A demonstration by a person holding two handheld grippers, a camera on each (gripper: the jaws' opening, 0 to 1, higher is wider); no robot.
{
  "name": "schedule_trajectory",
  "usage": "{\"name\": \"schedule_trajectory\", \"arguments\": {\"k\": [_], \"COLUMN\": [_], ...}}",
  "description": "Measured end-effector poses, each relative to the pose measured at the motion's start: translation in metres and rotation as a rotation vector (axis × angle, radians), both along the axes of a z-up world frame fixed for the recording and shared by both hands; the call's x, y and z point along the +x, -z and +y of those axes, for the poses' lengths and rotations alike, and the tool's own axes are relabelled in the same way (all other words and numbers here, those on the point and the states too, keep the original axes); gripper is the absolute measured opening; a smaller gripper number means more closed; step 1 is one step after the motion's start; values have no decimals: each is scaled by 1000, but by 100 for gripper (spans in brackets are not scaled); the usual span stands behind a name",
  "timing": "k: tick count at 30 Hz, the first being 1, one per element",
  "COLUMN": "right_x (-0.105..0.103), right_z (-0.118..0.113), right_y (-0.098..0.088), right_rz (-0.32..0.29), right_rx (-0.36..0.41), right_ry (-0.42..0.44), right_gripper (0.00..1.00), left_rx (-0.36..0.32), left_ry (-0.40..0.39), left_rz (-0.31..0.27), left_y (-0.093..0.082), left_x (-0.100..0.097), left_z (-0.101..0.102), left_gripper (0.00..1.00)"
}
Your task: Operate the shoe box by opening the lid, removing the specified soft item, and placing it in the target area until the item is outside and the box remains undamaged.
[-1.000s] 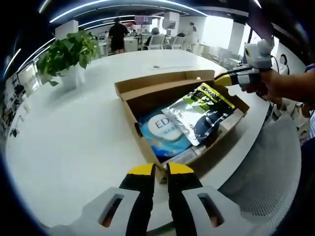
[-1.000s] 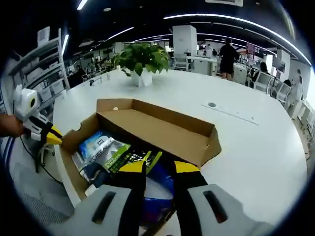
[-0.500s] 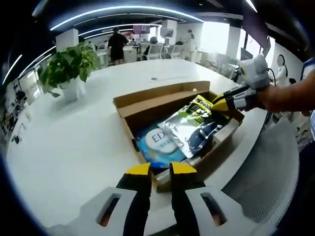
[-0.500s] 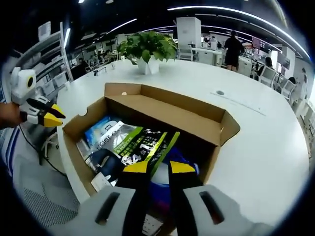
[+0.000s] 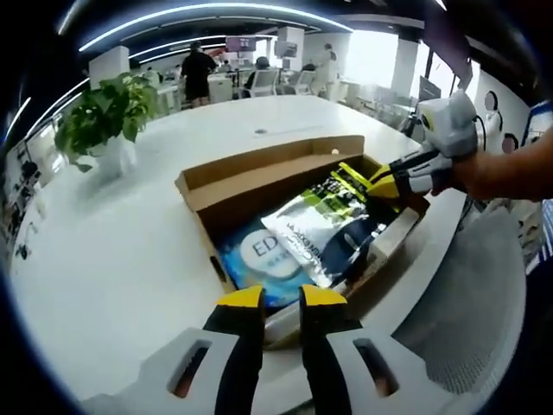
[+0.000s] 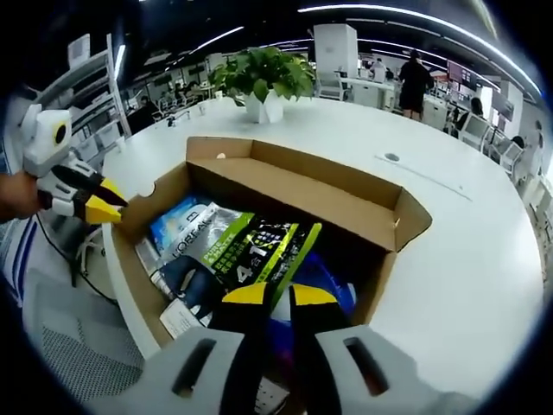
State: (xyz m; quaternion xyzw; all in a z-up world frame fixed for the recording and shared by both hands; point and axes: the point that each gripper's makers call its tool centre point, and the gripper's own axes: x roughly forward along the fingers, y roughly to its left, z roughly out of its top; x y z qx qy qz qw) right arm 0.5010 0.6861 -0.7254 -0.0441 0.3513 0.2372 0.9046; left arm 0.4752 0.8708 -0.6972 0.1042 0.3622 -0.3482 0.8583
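An open cardboard shoe box [image 5: 285, 173] [image 6: 294, 186] is seen lying on a wide white desk [image 5: 112, 242] [image 6: 467, 242], close to the desk's edge, with its lid [image 5: 259, 156] [image 6: 302, 194] folded back and standing along the far side. Several soft packets are packed inside. On top lies a silver pouch with a green and black printed end [image 5: 333, 220] [image 6: 246, 251], resting at a slant across the others; beneath it a blue packet with white lettering [image 5: 255, 255] [image 6: 177, 229] is partly covered.

In the left gripper view, the left tool [image 5: 281, 298] is seen at the near end of the box, its yellow-tipped jaws drawn almost together with a narrow gap and nothing between them. The right tool [image 5: 380, 183] is seen entering from the right, held by a hand [image 5: 467, 169], its yellow tips at the green end of the pouch.

In the right gripper view, the right tool [image 6: 268, 296] is seen clenched on the edge of the pouch, the jaws nearly meeting over it. The left tool [image 6: 99, 207] is seen at the box's left end.

A potted plant [image 5: 104, 112] [image 6: 263, 78] stands on the desk, well apart from the box.
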Motion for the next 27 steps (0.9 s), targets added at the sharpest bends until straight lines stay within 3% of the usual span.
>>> {"name": "schedule_trajectory", "arguments": {"k": [7, 16, 27], "right_x": [1, 0, -3], "right_z": [1, 0, -4], "right_y": [1, 6, 9], "right_rz": [12, 42, 48], "right_rx": [-7, -26, -55], "right_ry": [-4, 3, -5], "right_gripper": [6, 1, 0], "left_rx": [14, 45, 69], "left_ry": [42, 76, 64], "left_rz": [20, 138, 142], "left_y": [4, 23, 31], "left_x": [4, 0, 18], "left_z": [-17, -32, -44], "left_gripper": [14, 16, 14]}}
